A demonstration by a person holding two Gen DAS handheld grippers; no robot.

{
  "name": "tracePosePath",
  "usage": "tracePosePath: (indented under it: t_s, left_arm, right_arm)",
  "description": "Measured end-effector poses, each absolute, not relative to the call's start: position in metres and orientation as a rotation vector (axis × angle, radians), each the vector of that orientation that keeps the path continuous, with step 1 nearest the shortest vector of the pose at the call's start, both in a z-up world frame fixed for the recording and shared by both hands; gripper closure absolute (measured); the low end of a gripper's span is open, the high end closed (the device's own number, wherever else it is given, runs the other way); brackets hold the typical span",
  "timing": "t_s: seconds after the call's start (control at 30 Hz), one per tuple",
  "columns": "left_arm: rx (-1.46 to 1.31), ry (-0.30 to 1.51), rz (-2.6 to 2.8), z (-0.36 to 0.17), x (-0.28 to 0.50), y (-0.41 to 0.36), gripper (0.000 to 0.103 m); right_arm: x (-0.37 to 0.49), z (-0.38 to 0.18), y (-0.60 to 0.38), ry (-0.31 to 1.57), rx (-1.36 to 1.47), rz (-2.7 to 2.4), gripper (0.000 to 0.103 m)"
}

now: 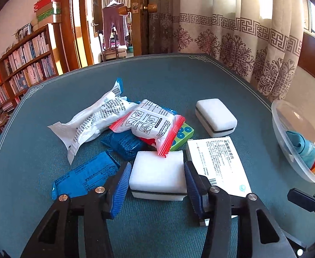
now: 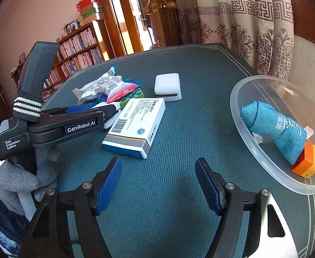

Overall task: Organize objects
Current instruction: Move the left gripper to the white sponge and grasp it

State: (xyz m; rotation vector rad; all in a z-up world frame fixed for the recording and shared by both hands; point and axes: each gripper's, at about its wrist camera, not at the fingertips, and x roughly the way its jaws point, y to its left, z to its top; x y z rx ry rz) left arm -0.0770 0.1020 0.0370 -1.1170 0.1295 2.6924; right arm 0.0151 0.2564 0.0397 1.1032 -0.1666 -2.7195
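At the lower centre of my left wrist view I have the left gripper (image 1: 156,178) around the near white sponge block (image 1: 157,173), its blue pads flanking both sides, though I cannot tell whether they press it yet; I judge it the easiest pick, lying clear of the wrapper pile (image 1: 123,124). To its right the medicine box (image 1: 218,165) lies flat on the bench (image 1: 50,215). In the right view my right gripper (image 2: 158,185) hangs wide and empty near the clear bowl (image 2: 265,161), which holds a teal pouch (image 2: 273,126) and an orange block (image 2: 308,161), so I take it as the collecting place.
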Motion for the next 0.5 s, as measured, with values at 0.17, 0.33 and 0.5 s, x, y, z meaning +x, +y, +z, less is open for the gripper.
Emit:
tracePosePath:
  t_s: [0.17, 0.33, 0.5]
  left_arm:
    - [-1.117, 0.070, 2.684, 0.043, -0.077, 0.091, 0.050]
    - [-1.118, 0.032, 2.687, 0.046, -0.076, 0.081, 0.049]
    - [-1.133, 0.046, 2.690, 0.045, -0.075, 0.079, 0.049]
  right_arm:
    - [0.005, 0.042, 0.237, -0.115, 1.112, -2.689, 0.024]
    - [-0.014, 0.039, 0.216, -0.064, 1.126, -2.686, 0.023]
    - [-0.035, 0.031, 0.201, -0.057, 1.169, -2.672, 0.023]
